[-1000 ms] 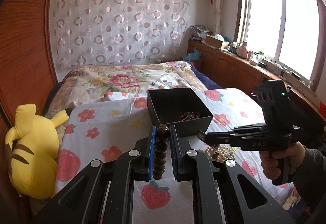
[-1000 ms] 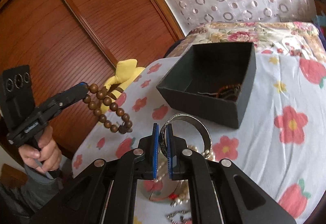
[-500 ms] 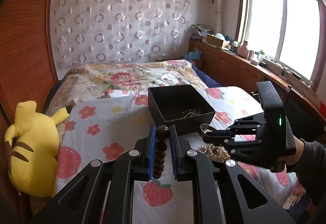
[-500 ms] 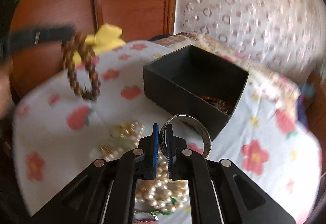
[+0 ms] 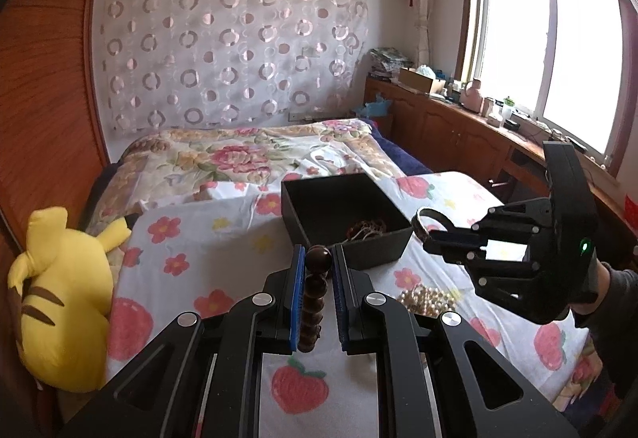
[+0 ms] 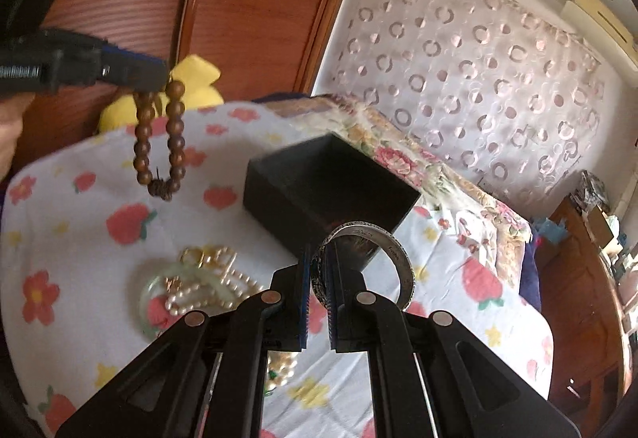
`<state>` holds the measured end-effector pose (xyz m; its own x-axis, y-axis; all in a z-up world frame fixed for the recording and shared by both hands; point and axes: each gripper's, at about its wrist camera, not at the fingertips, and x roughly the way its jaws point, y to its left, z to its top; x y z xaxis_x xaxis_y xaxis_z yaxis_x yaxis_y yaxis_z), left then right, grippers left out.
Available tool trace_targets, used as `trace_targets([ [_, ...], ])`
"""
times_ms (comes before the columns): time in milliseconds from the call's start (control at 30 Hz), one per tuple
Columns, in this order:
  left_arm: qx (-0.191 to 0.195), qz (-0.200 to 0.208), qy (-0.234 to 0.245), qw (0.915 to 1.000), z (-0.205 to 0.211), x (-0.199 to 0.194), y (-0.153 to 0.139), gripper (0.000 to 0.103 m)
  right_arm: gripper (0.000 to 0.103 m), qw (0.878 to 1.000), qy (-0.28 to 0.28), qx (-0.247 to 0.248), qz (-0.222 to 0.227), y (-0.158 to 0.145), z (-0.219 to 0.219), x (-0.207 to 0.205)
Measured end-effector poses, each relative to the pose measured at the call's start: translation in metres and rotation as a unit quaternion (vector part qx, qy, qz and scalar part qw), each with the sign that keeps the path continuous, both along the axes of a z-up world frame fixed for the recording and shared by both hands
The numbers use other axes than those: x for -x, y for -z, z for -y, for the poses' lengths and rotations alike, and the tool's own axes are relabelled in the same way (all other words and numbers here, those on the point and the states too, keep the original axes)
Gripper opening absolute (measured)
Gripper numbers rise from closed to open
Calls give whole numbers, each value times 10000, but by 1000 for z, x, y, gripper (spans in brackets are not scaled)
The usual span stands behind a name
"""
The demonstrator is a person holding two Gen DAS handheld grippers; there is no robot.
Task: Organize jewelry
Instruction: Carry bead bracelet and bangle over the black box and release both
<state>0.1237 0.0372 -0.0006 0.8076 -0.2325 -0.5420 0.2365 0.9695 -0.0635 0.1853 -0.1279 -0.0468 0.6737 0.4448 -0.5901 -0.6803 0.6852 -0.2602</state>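
My left gripper is pinched on a string of dark brown round wooden beads; the blue pads clamp the top of the loop. From the right wrist view the loop of beads hangs free in the air over the white bedsheet printed with red flowers and strawberries, well above it.

My right gripper is closed narrow on a wide silver metal bangle with engraved sides. Its rim is nipped between the pads and the rest of the ring stands out to the right of the fingers. In the left wrist view that gripper holds the bangle just beside the right corner of the open square black box, a little above its rim.

Inside the box lies a tangle of brown beaded jewelry. On the sheet near the box a pile remains: a white pearl strand, a pale green translucent bangle and gold rings.

A yellow plush toy sits at the bed's left edge.
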Motion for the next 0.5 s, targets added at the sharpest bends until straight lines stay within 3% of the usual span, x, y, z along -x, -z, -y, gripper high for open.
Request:
trace_targets([
  [500, -195, 457, 82, 9987, 25, -38, -64, 12, 10, 9979, -55, -435, -482, -16, -21, -54],
])
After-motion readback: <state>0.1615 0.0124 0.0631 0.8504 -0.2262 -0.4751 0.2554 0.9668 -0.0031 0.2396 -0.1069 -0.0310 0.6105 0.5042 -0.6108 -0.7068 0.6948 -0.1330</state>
